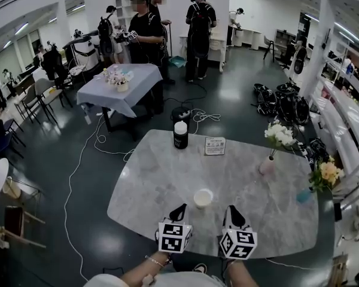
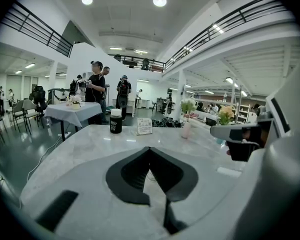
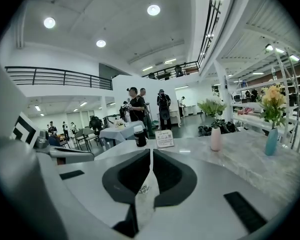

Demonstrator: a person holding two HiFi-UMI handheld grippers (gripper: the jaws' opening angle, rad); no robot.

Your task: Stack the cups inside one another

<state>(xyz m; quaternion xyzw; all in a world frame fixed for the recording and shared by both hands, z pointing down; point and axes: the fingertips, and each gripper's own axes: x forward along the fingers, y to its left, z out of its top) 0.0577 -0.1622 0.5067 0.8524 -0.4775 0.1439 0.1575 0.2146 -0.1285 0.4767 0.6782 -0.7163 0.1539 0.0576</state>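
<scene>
The table (image 1: 161,178) is a rounded slab with a grey marble look, smooth and glossy under the ceiling lights. At its near edge, the left gripper (image 1: 180,208) hangs over the stone, its black ribbed pads tapering to a point. Its jaws meet at the tips. A pale sliver shows in the gap behind them, and I can't make out what it is.

Just right of it, a small round white cup (image 1: 203,197) stands upright on the stone with its mouth open. It sits between the two tools and touches neither.

Right again, the right gripper (image 1: 228,208) is clamped on a thin paper cup wall (image 3: 143,194), white with dark print and seen edge-on. I can't tell whether that wall belongs to a second cup.

Across the far side stand a black bottle (image 1: 180,134) with a white cap, a square card (image 1: 215,146) and a pink vase (image 1: 267,165) of white flowers.
</scene>
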